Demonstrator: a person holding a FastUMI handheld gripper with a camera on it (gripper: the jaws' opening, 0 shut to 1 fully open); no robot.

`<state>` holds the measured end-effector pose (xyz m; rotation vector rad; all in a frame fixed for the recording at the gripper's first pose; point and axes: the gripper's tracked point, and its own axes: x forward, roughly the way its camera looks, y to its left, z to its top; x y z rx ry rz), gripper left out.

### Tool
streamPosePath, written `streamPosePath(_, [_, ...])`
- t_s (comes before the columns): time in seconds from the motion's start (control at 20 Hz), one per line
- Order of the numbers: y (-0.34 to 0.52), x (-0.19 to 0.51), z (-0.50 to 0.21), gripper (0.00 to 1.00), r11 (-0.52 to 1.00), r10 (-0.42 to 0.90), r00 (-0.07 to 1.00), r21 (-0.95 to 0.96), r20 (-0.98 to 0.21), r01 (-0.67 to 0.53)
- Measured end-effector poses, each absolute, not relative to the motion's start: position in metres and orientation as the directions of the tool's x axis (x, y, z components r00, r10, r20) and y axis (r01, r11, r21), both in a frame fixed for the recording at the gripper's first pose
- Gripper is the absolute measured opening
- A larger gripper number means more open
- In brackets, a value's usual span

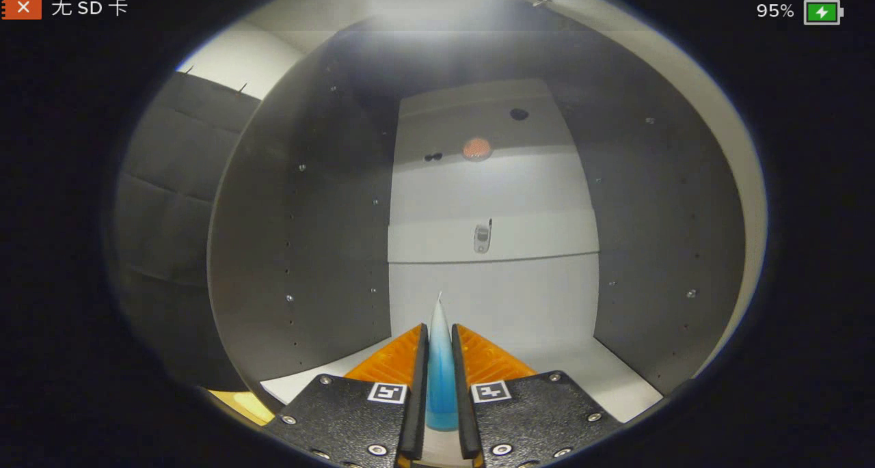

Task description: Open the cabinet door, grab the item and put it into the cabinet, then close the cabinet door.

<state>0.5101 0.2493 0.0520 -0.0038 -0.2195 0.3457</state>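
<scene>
With the door open, the gripper (439, 379) reaches inside the grey-walled, white-backed cabinet (307, 249), its jaws clamped on a slim blue-and-white cone-shaped item (441, 365), so setting it down and closing the door remain.

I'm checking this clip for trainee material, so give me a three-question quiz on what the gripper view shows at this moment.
1. True or false: the gripper is shut on the blue cone-shaped item.
2. Where does the item's pale tip point? A) into the open cabinet, toward its white back panel; B) at a closed door; C) down at the floor.
3. Fill in: the small metal fitting sits on the ___ panel, beyond the fingers.

Key: 1 true. 2 A. 3 back.
</scene>
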Motion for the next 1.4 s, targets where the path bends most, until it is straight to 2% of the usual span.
streamPosePath(0.3, [0.239,0.493,0.045,0.2,0.954,0.3,0.926,-0.071,0.231,-0.291])
streamPosePath(0.55, [0.244,0.502,0.041,0.2,0.958,0.264,0.949,-0.162,0.17,-0.238])
streamPosePath(0.7, [0.241,0.507,0.031,0.26,0.964,0.224,0.967,-0.177,0.124,-0.201])
streamPosePath(0.9, [0.234,0.509,0.033,0.37,0.975,0.194,0.974,-0.134,0.12,-0.177])
streamPosePath(1.1, [0.237,0.502,0.041,0.64,0.974,0.212,0.969,-0.11,0.129,-0.199])
streamPosePath(1.15, [0.241,0.5,0.044,0.76,0.974,0.219,0.966,-0.091,0.136,-0.208])
streamPosePath(1.25, [0.237,0.49,0.058,0.86,0.98,0.194,0.967,-0.08,0.164,-0.183])
streamPosePath(1.35, [0.237,0.472,0.081,0.93,0.983,0.178,0.96,-0.081,0.216,-0.164])
streamPosePath(1.4, [0.239,0.458,0.095,0.93,0.983,0.183,0.951,-0.081,0.25,-0.168])
